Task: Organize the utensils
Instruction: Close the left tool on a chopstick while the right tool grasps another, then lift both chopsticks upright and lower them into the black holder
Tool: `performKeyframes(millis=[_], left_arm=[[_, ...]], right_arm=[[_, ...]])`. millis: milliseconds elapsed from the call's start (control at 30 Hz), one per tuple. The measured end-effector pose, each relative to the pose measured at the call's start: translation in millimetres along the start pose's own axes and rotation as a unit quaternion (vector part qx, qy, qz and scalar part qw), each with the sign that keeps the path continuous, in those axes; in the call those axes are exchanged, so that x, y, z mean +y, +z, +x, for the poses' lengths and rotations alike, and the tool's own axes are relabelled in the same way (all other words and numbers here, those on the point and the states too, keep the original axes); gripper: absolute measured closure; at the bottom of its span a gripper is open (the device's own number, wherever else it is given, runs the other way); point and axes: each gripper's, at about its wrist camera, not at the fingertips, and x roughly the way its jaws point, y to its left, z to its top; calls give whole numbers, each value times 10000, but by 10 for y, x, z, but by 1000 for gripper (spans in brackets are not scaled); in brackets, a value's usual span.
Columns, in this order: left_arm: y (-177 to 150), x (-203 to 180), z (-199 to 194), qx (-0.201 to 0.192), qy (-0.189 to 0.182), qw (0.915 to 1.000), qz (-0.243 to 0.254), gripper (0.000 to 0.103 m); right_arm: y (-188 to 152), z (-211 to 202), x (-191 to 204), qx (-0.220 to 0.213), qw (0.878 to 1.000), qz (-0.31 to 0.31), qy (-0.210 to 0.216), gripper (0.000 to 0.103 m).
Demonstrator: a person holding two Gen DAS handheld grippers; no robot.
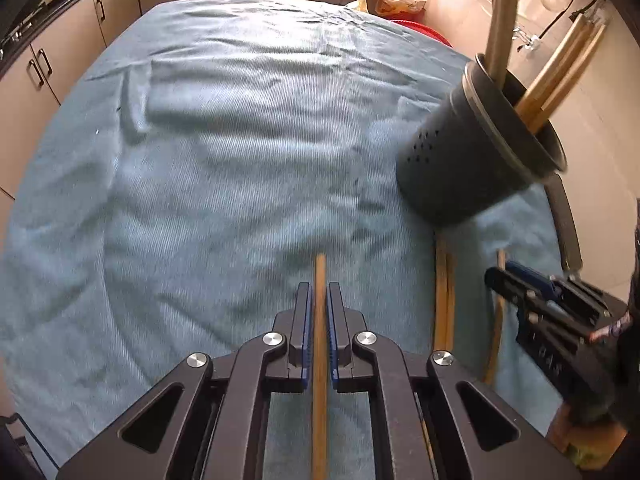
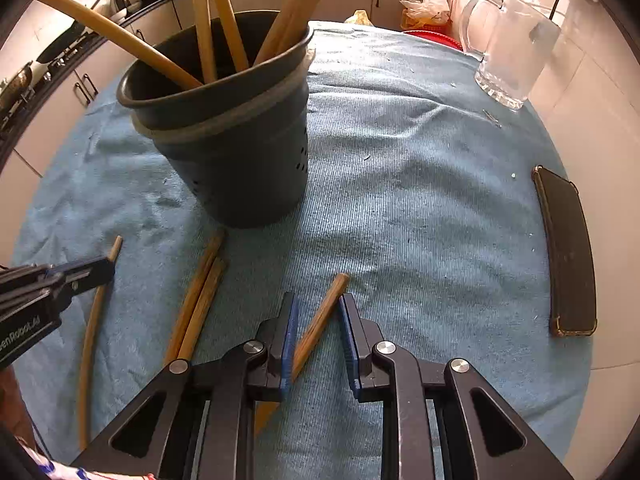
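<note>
Two grippers work over our counter (image 2: 420,208), which is spread with a blue cloth. Largest on it is the dark utensil holder (image 2: 240,148), perforated near its base, standing at the far left in the right wrist view, with several wooden utensils (image 2: 208,20) leaning out of it. At the far right stands a clear glass pitcher (image 2: 508,52), and along the right edge lies a dark phone (image 2: 568,256).

Our left gripper (image 1: 319,300) has its fingers closed on a wooden chopstick (image 1: 320,276), which runs straight between the blue pads and out past the tips.

Our right gripper (image 2: 316,312) has its fingers parted; another wooden stick (image 2: 324,316) lies slantwise between them, resting against the left pad and clear of the right one.

Between the two grippers, a pair of chopsticks (image 2: 200,300) lies side by side on the cloth, its far end just beside the holder's base.
</note>
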Motion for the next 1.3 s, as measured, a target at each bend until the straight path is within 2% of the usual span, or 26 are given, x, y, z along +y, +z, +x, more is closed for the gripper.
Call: performKeyframes(millis=[133,300,367,533,667,900,1300], left_arm=[[56,-31,29,-136,31,9999,40,96],[0,-55,14,-428,52,9986,306,99],[-30,-33,-6,-487,10,9985,263,99],[-155,-7,-356,-924,-140,9955,143,99],[-260,-32,-782,-1424,-146,9895,205,99],[-550,-154,-1483,-2251,-161,9737,305,99],[-1184,-393,-2134,-2996,-68,9521,616,99]], right_arm=[[30,7,24,-58,9999,157,-13,81],[14,4,23,-328,9990,291,58,91],[3,-2,-23,-447,9980,354,273,96],[-51,-254,-138,-988,9917,536,629,96],[-147,-644,-222,-1591,9831,553,714,96],[-465,-1282,-313,-2426,9651,555,818,96],[-1096,-2034,-395,-3315,9407,289,662,96]])
